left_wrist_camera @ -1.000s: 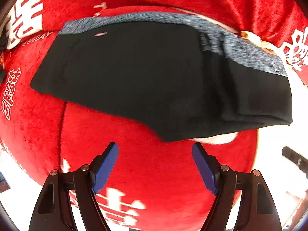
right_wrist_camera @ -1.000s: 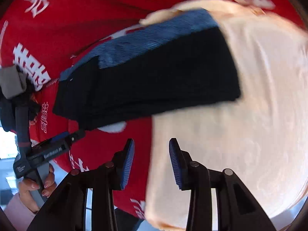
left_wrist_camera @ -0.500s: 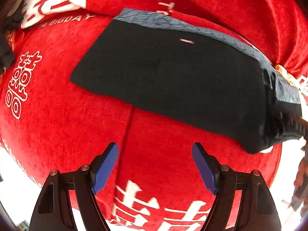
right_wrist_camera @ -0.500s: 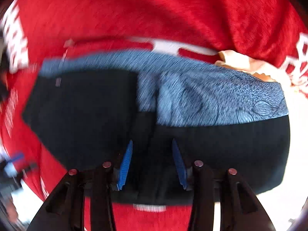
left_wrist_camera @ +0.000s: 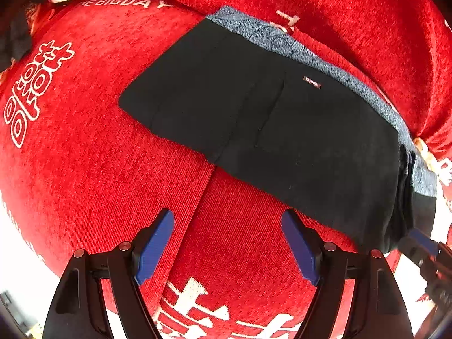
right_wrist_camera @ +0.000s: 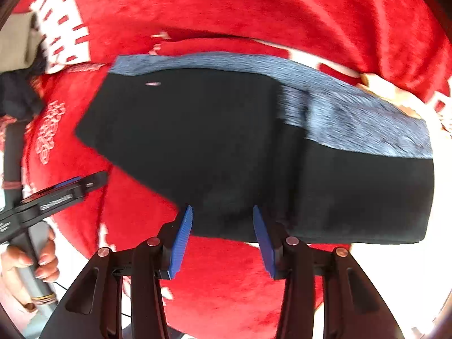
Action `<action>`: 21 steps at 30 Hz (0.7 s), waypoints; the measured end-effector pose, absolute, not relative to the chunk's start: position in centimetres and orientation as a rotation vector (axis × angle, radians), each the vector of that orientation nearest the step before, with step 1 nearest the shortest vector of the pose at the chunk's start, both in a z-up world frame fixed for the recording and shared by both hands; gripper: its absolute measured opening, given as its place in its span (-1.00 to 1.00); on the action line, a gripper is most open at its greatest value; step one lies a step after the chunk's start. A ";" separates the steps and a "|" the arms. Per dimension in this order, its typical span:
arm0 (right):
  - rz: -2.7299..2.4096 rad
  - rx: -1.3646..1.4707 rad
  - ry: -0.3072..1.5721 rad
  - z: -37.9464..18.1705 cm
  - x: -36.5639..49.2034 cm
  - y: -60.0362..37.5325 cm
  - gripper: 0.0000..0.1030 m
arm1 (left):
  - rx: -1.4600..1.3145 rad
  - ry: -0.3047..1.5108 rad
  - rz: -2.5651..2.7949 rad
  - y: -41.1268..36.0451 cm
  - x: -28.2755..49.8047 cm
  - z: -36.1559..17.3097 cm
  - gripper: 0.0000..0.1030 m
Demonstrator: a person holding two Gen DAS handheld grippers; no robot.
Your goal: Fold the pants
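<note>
The black pants [left_wrist_camera: 282, 130] lie folded into a flat oblong on the red cloth, with the blue-grey waistband [left_wrist_camera: 339, 73] along the far edge and a small label on top. My left gripper [left_wrist_camera: 227, 220] stands open over bare red cloth, short of the pants' near edge. In the right wrist view the pants [right_wrist_camera: 212, 141] fill the middle, and my right gripper [right_wrist_camera: 222, 214] is open with its tips at their near edge. The right gripper [left_wrist_camera: 423, 248] also shows at the pants' lower right corner. A hand [right_wrist_camera: 34, 260] holds the left gripper [right_wrist_camera: 56, 195] at the left.
A red cloth [left_wrist_camera: 99, 169] with white characters covers the surface, with a seam running under the pants. A cream-coloured piece [right_wrist_camera: 389, 93] shows beyond the waistband at the right. Dark fabric [left_wrist_camera: 14, 42] lies at the far left edge. The cloth's near edge drops off below both grippers.
The left gripper's view has swung left, so the pants now sit up and right of it. The right gripper drew back: its tips were over the pants and are now at their near edge.
</note>
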State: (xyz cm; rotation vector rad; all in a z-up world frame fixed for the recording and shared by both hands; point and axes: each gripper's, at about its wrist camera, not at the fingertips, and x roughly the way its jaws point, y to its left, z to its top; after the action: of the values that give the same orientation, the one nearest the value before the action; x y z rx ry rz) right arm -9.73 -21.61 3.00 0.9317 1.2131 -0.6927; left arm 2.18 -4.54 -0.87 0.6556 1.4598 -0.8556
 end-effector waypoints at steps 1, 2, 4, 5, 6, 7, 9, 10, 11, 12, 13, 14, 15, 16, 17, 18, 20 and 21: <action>-0.674 0.924 1.213 3.1 -9.2 -21.6 0.00 | 0.654 1.457 -0.858 -4.6 2.5 -0.9 0.55; -0.665 0.916 1.215 3.1 -8.4 -21.5 0.06 | 0.655 1.454 -0.860 -5.0 2.9 -1.0 0.55; -0.648 0.905 1.215 2.9 -7.5 -21.6 0.07 | 0.663 1.451 -0.859 -5.3 2.9 -1.0 0.55; -0.641 0.906 1.215 2.8 -7.2 -21.6 0.07 | 0.665 1.453 -0.860 -5.5 3.6 -0.9 0.55; -0.636 0.908 1.216 2.7 -7.0 -21.8 0.07 | 0.667 1.457 -0.858 -5.5 3.8 -1.0 0.55; -0.634 0.911 1.218 2.5 -6.9 -21.8 0.07 | 0.670 1.457 -0.854 -5.7 3.9 -1.0 0.55; -0.635 0.916 1.226 1.9 -6.3 -22.1 0.07 | 0.677 1.459 -0.848 -6.2 4.1 -0.8 0.54; -0.639 0.918 1.230 1.4 -5.8 -22.4 0.07 | 0.677 1.460 -0.846 -6.6 3.8 -1.0 0.55; -0.641 0.924 1.232 1.2 -5.8 -22.5 0.07 | 0.678 1.462 -0.845 -6.7 3.8 -1.1 0.55; -0.643 0.933 1.232 1.0 -5.8 -22.6 0.09 | 0.682 1.462 -0.847 -6.8 3.9 -1.1 0.55; -0.646 0.940 1.238 0.6 -5.8 -22.7 0.14 | 0.685 1.461 -0.848 -6.9 4.0 -1.2 0.55; -0.648 0.948 1.250 0.1 -5.8 -22.7 0.26 | 0.685 1.460 -0.850 -7.1 4.1 -1.2 0.55; -0.649 0.963 1.269 -0.7 -6.0 -22.6 0.29 | 0.685 1.459 -0.851 -7.2 4.2 -1.3 0.55; -0.652 0.979 1.285 -1.3 -6.2 -22.6 0.29 | 0.682 1.460 -0.853 -7.3 4.3 -1.2 0.55; -0.653 0.995 1.294 -1.9 -6.3 -22.5 0.28 | 0.671 1.462 -0.857 -7.4 4.6 -1.2 0.55; -0.657 1.010 1.295 -2.3 -6.5 -22.3 0.28 | 0.658 1.464 -0.858 -7.6 5.0 -1.3 0.55; -0.655 1.003 1.282 -2.3 -6.6 -22.1 0.29 | 0.616 1.476 -0.843 -7.6 6.3 -1.4 0.55; -0.648 0.997 1.282 -2.4 -6.6 -22.0 0.32 | 0.586 1.490 -0.833 -7.5 7.0 -1.6 0.55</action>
State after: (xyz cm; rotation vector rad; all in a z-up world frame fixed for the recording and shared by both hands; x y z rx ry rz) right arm -6.58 -22.03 -2.35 0.9969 1.2822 -0.6480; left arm 7.01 -7.53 -1.56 0.5861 1.4898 -0.8331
